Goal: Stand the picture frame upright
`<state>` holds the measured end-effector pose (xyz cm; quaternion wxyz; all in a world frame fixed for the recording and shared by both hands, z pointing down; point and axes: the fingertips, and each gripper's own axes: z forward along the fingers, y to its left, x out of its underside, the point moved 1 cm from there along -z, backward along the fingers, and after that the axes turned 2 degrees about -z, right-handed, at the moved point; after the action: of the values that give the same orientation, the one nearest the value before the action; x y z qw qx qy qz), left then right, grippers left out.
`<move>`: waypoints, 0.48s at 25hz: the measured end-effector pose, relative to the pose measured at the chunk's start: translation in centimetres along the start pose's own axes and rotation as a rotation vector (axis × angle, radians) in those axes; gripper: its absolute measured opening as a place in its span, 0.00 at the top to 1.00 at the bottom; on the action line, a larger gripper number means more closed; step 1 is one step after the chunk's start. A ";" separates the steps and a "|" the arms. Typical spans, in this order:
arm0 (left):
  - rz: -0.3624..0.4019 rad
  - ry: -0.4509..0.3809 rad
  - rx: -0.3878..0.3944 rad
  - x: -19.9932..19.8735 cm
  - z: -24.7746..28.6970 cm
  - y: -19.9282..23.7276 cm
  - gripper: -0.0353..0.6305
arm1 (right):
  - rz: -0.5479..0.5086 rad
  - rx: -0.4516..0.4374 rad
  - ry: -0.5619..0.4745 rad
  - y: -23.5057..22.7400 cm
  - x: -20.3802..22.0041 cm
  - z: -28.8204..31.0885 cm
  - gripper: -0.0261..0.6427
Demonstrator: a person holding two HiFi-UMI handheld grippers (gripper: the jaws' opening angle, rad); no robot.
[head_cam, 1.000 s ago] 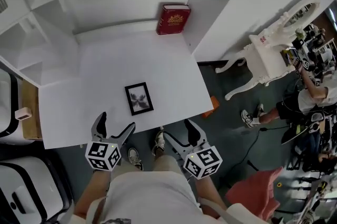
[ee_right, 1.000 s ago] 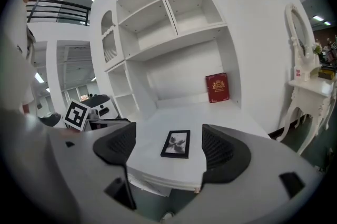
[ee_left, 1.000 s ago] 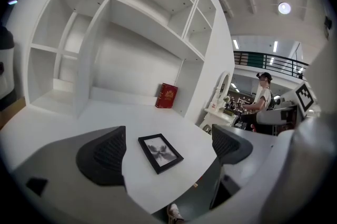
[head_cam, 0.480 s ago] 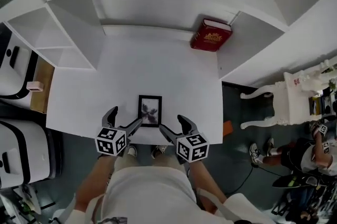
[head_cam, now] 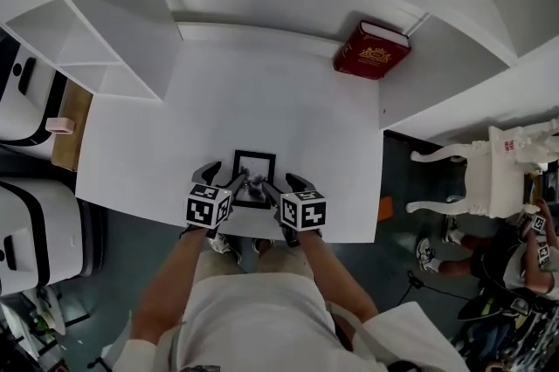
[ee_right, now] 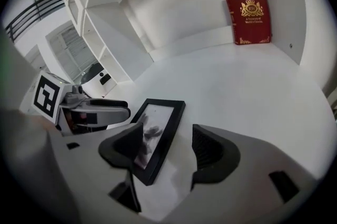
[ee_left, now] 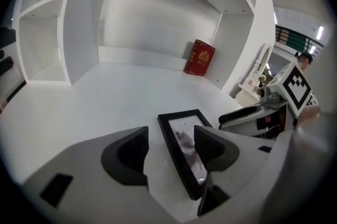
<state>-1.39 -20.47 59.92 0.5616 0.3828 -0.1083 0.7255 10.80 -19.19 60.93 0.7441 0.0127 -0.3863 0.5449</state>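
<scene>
Near the front edge of the table (head_cam: 262, 99) the picture frame (head_cam: 254, 162) is laid flat, each side rim straddled by the left claw (head_cam: 227, 177) and right claw (head_cam: 279, 184), half-open, just narrowed, not yet clamped. Grasping is judged under way; closure, then tilting up, is needed.

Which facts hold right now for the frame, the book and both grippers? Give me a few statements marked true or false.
1. The picture frame lies flat on the white table. True.
2. The red book lies flat right beside the frame. False: it stands at the far right corner, well away from the frame.
3. The left gripper and the right gripper are at opposite sides of the frame. True.
4. Both grippers are clamped on the frame. False: the jaws have just been closing but stand apart. Each pair has one side of the frame between it, and neither grips it.
</scene>
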 end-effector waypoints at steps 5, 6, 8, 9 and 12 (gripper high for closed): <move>-0.005 0.062 -0.013 0.6 1.6 0.2 0.60 | 0.005 0.046 0.056 -0.3 0.1 1.5 0.56; -0.003 0.073 -0.013 0.7 1.9 0.1 0.62 | -0.005 0.058 0.064 -0.4 0.2 1.7 0.57; 0.000 0.091 -0.014 0.9 2.3 0.0 0.64 | -0.013 0.072 0.074 -0.4 0.3 2.1 0.61; 0.000 0.098 -0.016 1.0 2.4 0.0 0.64 | -0.013 0.077 0.076 -0.4 0.3 2.3 0.63; 0.004 0.122 -0.021 1.2 2.7 0.2 0.65 | -0.013 0.090 0.079 -0.2 0.2 2.6 0.65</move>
<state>-0.48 -21.22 62.65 0.5697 0.3317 -0.0819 0.7475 9.56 -20.25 62.99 0.7610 0.0272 -0.3317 0.5568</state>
